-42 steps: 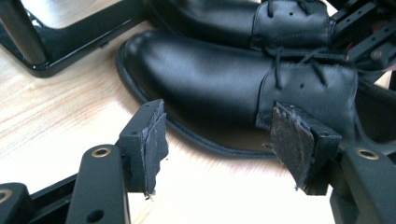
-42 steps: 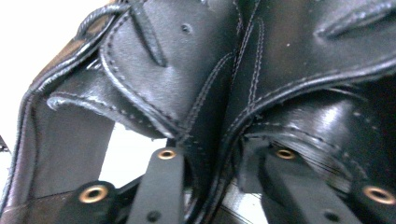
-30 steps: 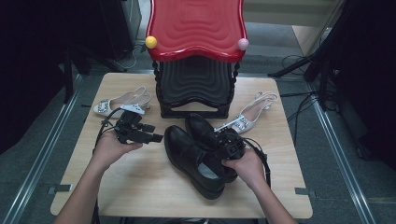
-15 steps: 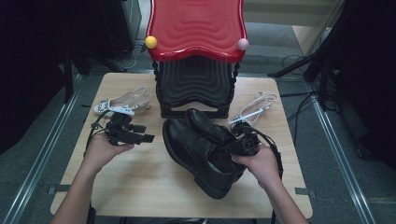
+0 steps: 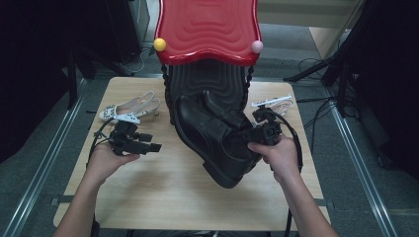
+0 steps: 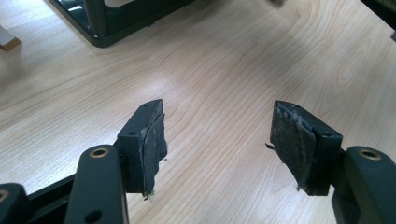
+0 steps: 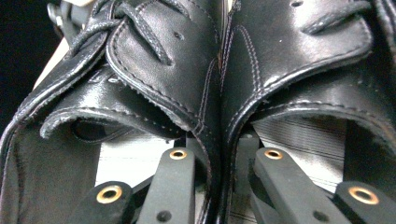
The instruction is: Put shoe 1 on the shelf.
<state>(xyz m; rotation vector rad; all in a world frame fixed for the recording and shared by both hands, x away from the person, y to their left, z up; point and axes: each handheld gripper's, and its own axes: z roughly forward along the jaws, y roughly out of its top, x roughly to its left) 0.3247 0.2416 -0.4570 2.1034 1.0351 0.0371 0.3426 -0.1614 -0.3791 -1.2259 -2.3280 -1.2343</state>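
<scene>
Pair of black shoes (image 5: pixel 217 136), inner walls pinched together by right gripper (image 5: pixel 257 132), airborne near table's (image 5: pixel 163 197) right edge; slippage risk; left gripper (image 5: pixel 143 146) agape, empty.

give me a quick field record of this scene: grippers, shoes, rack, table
right gripper: shut on the inner walls of the pair of black shoes, held tilted above the table
left gripper: open, nothing between the jaws, over bare wood
shoe rack: red top shelf, black frame below
white sandals: one left of rack, one right
table: light wood
</scene>
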